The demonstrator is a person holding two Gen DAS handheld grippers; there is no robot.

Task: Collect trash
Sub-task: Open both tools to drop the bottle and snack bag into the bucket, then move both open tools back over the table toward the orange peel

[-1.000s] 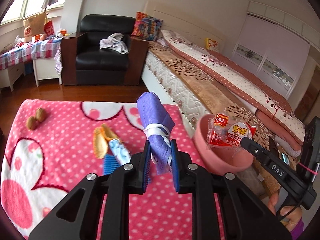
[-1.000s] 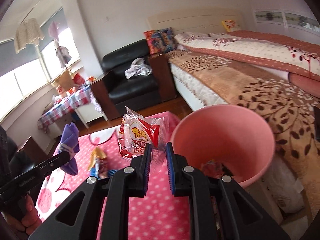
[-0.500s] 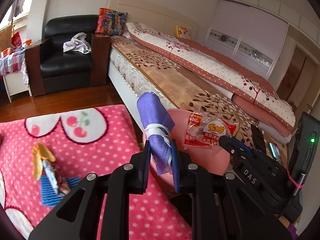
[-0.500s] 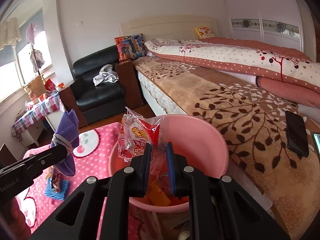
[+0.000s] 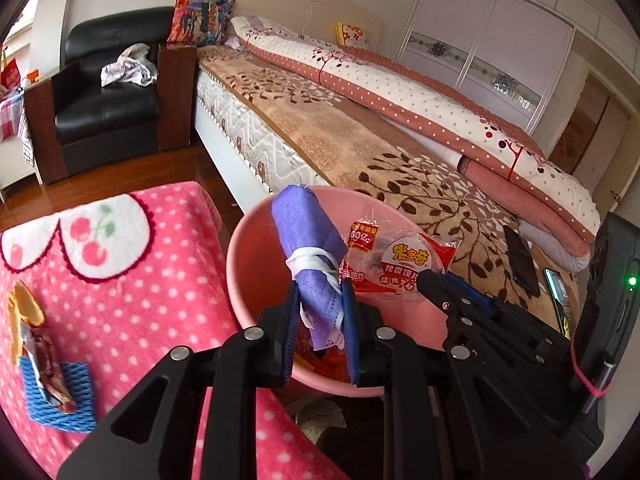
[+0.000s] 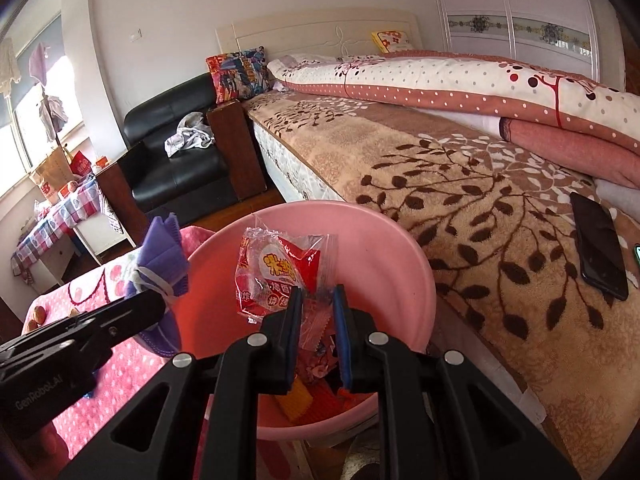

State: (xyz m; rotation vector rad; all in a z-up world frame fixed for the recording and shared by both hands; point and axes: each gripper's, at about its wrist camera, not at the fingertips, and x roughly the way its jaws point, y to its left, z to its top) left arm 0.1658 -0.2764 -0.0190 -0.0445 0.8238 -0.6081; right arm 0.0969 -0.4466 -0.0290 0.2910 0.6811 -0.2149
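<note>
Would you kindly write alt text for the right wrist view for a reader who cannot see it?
The right gripper holds a red and clear snack wrapper over a pink bin with trash inside. At left, the left gripper holds a purple face mask at the bin's rim, beside a bed.

Folded purple mask, red snack wrapper held above pink bin.

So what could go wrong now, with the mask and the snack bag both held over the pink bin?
The purple mask hangs near the pink bin's rim on the blanket side, so if let go it might catch the edge or fall outside. The snack wrapper is light and crinkly; it could cling to the right gripper jaws. Both grippers crowd one bin, so the left gripper might bump it.
</note>
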